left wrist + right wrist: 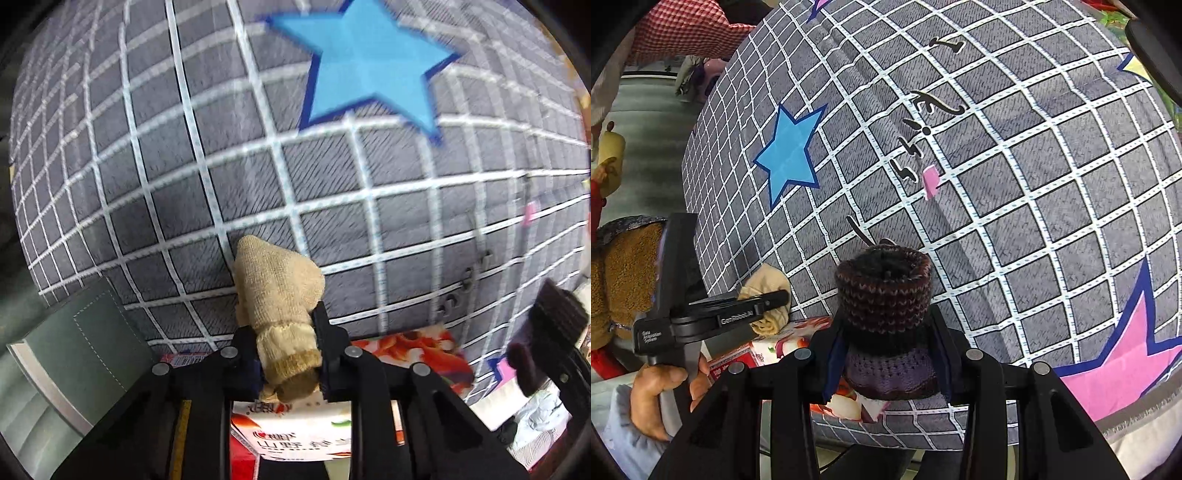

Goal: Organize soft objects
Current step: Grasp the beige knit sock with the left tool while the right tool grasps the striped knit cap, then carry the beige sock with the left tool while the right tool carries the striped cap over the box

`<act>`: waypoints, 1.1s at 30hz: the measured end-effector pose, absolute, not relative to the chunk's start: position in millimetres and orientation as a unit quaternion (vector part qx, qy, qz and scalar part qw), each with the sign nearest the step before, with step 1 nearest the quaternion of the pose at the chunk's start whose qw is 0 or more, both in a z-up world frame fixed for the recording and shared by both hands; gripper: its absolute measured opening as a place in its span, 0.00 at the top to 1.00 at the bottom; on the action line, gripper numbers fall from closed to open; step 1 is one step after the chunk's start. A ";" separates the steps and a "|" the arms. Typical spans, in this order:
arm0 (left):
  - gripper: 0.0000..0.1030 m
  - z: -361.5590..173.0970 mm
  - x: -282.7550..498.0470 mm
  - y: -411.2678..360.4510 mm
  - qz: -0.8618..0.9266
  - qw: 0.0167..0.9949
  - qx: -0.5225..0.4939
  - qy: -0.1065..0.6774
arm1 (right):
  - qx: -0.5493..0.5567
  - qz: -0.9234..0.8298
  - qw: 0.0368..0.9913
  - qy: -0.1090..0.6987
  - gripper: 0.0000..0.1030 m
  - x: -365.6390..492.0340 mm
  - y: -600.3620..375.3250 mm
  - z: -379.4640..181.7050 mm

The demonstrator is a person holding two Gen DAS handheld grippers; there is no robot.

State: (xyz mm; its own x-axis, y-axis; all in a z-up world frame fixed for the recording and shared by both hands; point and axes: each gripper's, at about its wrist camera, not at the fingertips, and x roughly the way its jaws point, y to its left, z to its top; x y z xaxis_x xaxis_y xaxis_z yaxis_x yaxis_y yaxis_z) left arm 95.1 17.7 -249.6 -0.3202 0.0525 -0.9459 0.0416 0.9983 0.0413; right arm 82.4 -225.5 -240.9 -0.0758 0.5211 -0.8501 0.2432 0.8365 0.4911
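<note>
Two bundles of soft knit are in my fingers, one on each side. My left gripper [286,354] has its fingers pressed narrow on a beige rolled sock [280,295], which sticks out forward past the fingertips and rests against the grey checked bed cover [155,155]. My right gripper [886,354] has its fingers clamped on a dark purple and brown knit roll [884,295]; its open end points forward past the fingertips, over the same cover.

Ahead of my left fingers, well apart, a blue star [369,62] is printed on the cover. Below and behind them lies a red printed box [413,350]. Seen from my right side, the left gripper [764,302] sits off to the left, gripped by my hand [661,391], with the sock [768,291] pinched at the cover's edge. A pink star [1115,376] lies to the right of my right fingers.
</note>
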 end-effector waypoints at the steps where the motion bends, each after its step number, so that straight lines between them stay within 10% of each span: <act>1: 0.77 -240.2 93.1 12.6 -0.001 0.598 0.031 0.801 | 0.263 0.110 0.629 0.724 0.59 81.8 -226.9 -238.9; 33: 0.77 -93.5 -28.2 -6.8 -0.180 0.724 0.129 0.654 | 0.208 0.081 0.679 0.700 0.59 0.5 -176.8 -171.8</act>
